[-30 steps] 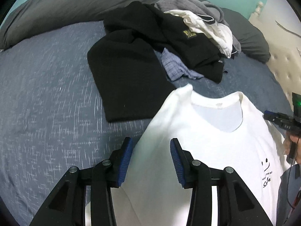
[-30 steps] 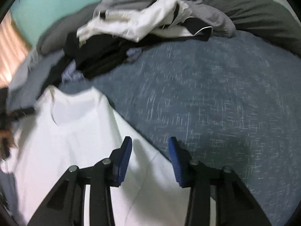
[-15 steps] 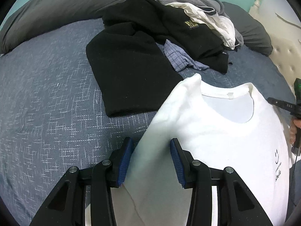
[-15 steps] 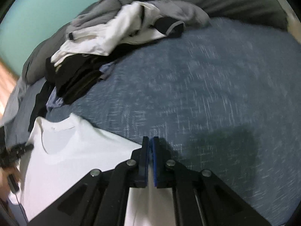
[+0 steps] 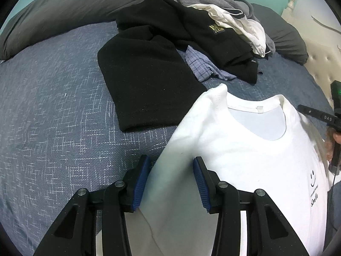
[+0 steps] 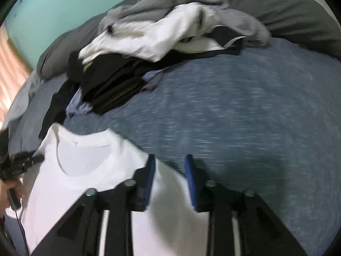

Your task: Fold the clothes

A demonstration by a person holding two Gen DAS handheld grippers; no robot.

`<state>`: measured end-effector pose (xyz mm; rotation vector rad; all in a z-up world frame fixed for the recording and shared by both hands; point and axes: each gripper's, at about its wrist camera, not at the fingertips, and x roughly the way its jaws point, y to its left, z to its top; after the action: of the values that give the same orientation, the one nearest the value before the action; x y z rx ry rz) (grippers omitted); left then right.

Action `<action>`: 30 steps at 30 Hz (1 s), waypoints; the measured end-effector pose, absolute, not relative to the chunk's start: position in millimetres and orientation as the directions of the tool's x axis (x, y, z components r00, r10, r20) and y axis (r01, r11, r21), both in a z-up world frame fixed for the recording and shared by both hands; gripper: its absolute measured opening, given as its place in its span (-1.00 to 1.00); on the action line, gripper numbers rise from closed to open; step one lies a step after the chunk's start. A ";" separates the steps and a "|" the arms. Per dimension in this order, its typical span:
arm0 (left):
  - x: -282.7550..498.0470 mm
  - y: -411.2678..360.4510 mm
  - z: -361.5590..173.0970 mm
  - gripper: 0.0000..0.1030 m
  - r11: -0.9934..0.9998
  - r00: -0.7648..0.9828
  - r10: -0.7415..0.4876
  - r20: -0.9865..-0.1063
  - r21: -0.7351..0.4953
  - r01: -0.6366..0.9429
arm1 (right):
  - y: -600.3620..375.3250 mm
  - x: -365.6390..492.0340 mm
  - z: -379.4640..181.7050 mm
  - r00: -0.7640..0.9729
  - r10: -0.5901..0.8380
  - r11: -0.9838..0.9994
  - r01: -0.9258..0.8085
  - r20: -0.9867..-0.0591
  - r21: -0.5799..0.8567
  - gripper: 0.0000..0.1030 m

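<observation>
White t-shirt [image 5: 245, 162] on bed, edge between open left claw [image 5: 171, 183]

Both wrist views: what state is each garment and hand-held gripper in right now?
Left hand-held gripper: open, over the shirt's side edge.
Right hand-held gripper: open.
White T-shirt: front up, sides folded in.
Black garment: folded flat.
Clothes pile: unfolded, heaped.

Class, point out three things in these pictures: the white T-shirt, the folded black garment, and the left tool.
white T-shirt [image 5: 245, 155], left wrist view, on its chest below the neckline.
folded black garment [image 5: 147, 81], left wrist view, on its flat middle.
left tool [image 5: 170, 183], left wrist view, midway between its blue-padded fingertips.
</observation>
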<state>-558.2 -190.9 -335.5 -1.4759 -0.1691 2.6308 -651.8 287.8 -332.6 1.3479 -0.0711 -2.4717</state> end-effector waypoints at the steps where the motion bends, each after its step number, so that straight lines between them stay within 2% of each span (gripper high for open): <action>1: -558.0 -191.0 -335.7 -0.09 -0.986 -0.517 0.161 -0.841 -0.157 -0.053 | 280.0 -652.6 -334.6 -0.495 -0.297 -0.945 0.272 -0.816 0.179 -0.38; 3: -557.6 -190.8 -335.9 -0.09 -0.986 -0.519 0.162 -0.839 -0.156 -0.056 | 267.9 -655.1 -339.6 -0.478 -0.289 -0.942 0.295 -0.829 0.159 -0.38; 4: -557.4 -190.8 -336.0 -0.09 -0.986 -0.520 0.162 -0.839 -0.155 -0.058 | 264.8 -656.9 -342.2 -0.470 -0.290 -0.941 0.298 -0.834 0.159 -0.46; 5: -557.2 -190.7 -336.1 -0.09 -0.986 -0.521 0.163 -0.838 -0.155 -0.059 | 263.1 -657.7 -343.0 -0.471 -0.288 -0.942 0.296 -0.834 0.159 -0.74; 6: -557.0 -190.6 -336.2 -0.09 -0.986 -0.521 0.163 -0.838 -0.154 -0.061 | 262.7 -658.0 -341.3 -0.481 -0.288 -0.943 0.292 -0.828 0.158 -0.86; 9: -556.4 -190.4 -336.5 -0.08 -0.986 -0.524 0.164 -0.836 -0.152 -0.066 | 265.7 -658.6 -333.3 -0.529 -0.281 -0.951 0.264 -0.801 0.160 -0.97; 14: -556.6 -189.4 -336.6 -0.07 -0.987 -0.526 0.161 -0.835 -0.149 -0.066 | 275.7 -662.9 -328.8 -0.566 -0.289 -0.957 0.204 -0.773 0.208 -0.97; 22: -556.6 -191.0 -336.8 -0.07 -0.987 -0.525 0.159 -0.836 -0.148 -0.064 | 298.4 -662.1 -329.0 -0.538 -0.402 -0.915 0.205 -0.741 0.347 -0.91; 23: -556.6 -190.7 -336.7 -0.07 -0.987 -0.525 0.158 -0.837 -0.146 -0.064 | 301.3 -662.0 -329.0 -0.532 -0.415 -0.909 0.207 -0.738 0.362 -0.78; 24: -556.7 -190.5 -336.6 -0.07 -0.987 -0.524 0.156 -0.837 -0.145 -0.064 | 304.2 -661.9 -328.9 -0.526 -0.428 -0.903 0.208 -0.735 0.376 -0.48; 25: -556.7 -190.2 -336.5 -0.07 -0.988 -0.524 0.155 -0.838 -0.143 -0.064 | 306.5 -661.6 -329.6 -0.515 -0.426 -0.904 0.210 -0.744 0.372 -0.34; 26: -556.8 -190.0 -336.4 -0.07 -0.988 -0.523 0.154 -0.838 -0.141 -0.064 | 308.7 -661.2 -330.6 -0.502 -0.418 -0.908 0.212 -0.757 0.361 -0.30; 29: -556.6 -189.6 -336.5 -0.06 -0.988 -0.524 0.150 -0.838 -0.140 -0.059 | 308.0 -654.5 -334.3 -0.465 -0.426 -0.903 0.264 -0.776 0.338 -0.32; 30: -556.6 -189.0 -336.5 -0.06 -0.989 -0.525 0.147 -0.838 -0.138 -0.057 | 305.1 -652.8 -336.2 -0.462 -0.397 -0.914 0.276 -0.793 0.297 -0.52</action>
<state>-556.6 -189.0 -336.5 -1.4661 -0.1408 2.6411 -652.8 305.1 -336.2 1.3435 -0.1770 -2.3866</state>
